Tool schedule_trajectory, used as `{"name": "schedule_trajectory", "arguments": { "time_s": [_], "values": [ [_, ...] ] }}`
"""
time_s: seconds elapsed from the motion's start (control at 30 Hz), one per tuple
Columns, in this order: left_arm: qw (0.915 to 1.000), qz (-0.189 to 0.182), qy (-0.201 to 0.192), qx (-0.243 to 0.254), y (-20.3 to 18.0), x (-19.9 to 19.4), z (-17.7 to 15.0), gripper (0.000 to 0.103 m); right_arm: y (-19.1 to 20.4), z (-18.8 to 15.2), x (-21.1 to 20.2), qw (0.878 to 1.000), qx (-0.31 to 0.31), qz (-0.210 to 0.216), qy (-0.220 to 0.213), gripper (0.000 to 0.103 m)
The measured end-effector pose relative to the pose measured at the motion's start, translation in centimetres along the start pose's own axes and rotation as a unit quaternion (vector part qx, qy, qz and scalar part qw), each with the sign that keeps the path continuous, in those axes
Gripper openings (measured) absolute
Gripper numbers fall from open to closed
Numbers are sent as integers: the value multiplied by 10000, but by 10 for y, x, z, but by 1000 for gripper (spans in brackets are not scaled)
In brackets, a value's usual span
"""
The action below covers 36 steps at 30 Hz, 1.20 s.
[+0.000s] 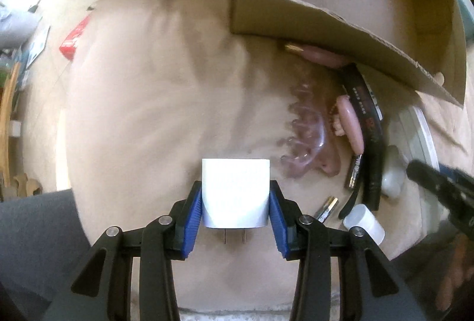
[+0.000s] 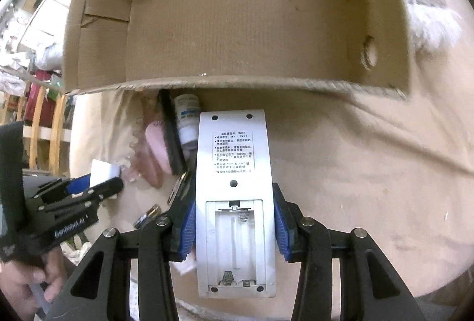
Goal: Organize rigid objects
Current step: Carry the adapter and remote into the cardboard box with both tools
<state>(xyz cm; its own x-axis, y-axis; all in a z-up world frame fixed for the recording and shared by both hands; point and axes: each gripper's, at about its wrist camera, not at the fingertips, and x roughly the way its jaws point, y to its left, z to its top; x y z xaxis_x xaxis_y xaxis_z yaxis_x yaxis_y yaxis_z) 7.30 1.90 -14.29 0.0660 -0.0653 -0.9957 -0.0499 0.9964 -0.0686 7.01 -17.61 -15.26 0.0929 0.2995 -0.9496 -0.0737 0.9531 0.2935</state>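
White charger (image 1: 235, 196) sits clamped between left gripper (image 1: 235, 212) pads (prongs rearward).

Surface: beige cloth-covered bed (image 1: 142, 119).
On it: cardboard box (image 2: 237, 18), clear hair claw (image 1: 305, 131), pink comb (image 1: 351, 125), batteries (image 1: 326, 208), white bottle (image 1: 366, 221).

Soft, even daylight, strong fisheye bending and dark corners, motion blur across both views.
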Motion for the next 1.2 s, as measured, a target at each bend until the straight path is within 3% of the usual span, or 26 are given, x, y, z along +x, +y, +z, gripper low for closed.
{"name": "schedule_trajectory", "arguments": {
  "time_s": [0.17,0.27,0.53,0.83,1.2],
  "values": [
    [9992,-321,-87,-236,22,-18,-16,39,7,-16,-7,9997,16,98,-204,46],
    [9985,-309,-395,-239,31,-45,-17,39,7,-17,-19,9992,-48,3,-396,46],
    [9930,-290,-1134,129,1,-111,24,39,2,14,-57,9917,-61,37,-1288,46],
    [9890,-262,-1358,515,-48,-108,83,39,-5,74,-75,9861,-95,-16,-1659,46],
    [9879,-196,-1415,601,-66,-70,124,39,-25,120,-65,9872,-103,70,-1591,46]
  ]
}}
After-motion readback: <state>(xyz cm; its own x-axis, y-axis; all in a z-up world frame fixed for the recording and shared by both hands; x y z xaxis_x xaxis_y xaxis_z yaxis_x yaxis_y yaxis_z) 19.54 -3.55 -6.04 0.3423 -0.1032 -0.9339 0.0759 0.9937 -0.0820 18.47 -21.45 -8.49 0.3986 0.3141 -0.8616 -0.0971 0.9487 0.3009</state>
